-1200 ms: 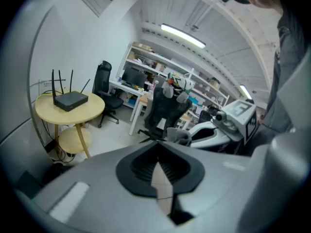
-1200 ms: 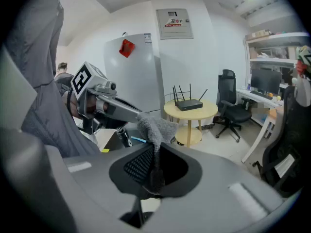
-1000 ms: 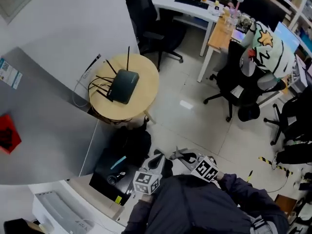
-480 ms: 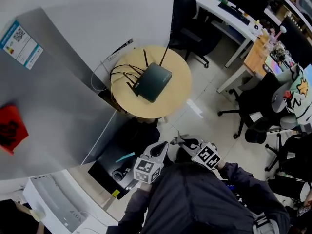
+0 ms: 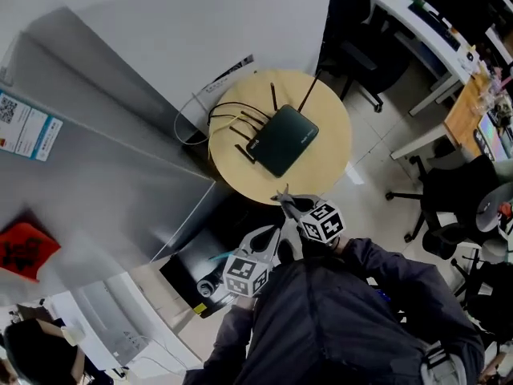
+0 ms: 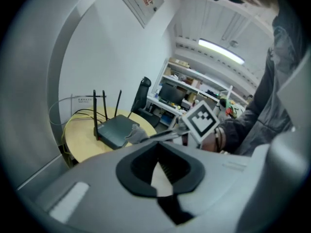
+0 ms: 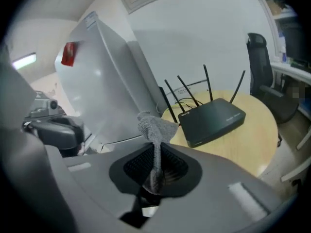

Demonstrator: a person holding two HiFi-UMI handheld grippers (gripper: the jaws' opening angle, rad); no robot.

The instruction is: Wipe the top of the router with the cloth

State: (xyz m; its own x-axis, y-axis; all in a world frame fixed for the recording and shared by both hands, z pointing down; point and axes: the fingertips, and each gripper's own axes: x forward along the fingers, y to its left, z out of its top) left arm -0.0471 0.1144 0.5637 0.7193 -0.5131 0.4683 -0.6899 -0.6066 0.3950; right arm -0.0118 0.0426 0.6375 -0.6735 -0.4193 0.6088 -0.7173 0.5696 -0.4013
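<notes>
Nearest the person, the left gripper [image 6: 158, 173] is hanging with its fingers pressed together on nothing. At its 1 o'clock in the head view, the right gripper [image 7: 154, 174] is pinching a crumpled grey knitted cloth [image 7: 155, 129] between its fingers, over the 6 o'clock edge of the round pale wooden table [image 7: 257, 140]. Beyond, the flat black router [image 7: 214, 119] with four antennas is sitting at the table's centre, apart from the cloth.

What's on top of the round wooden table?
A black router with antennas and dark cables behind it sit on the round wooden table. Right gripper with grey cloth covers part of the near rim in the head view.
</notes>
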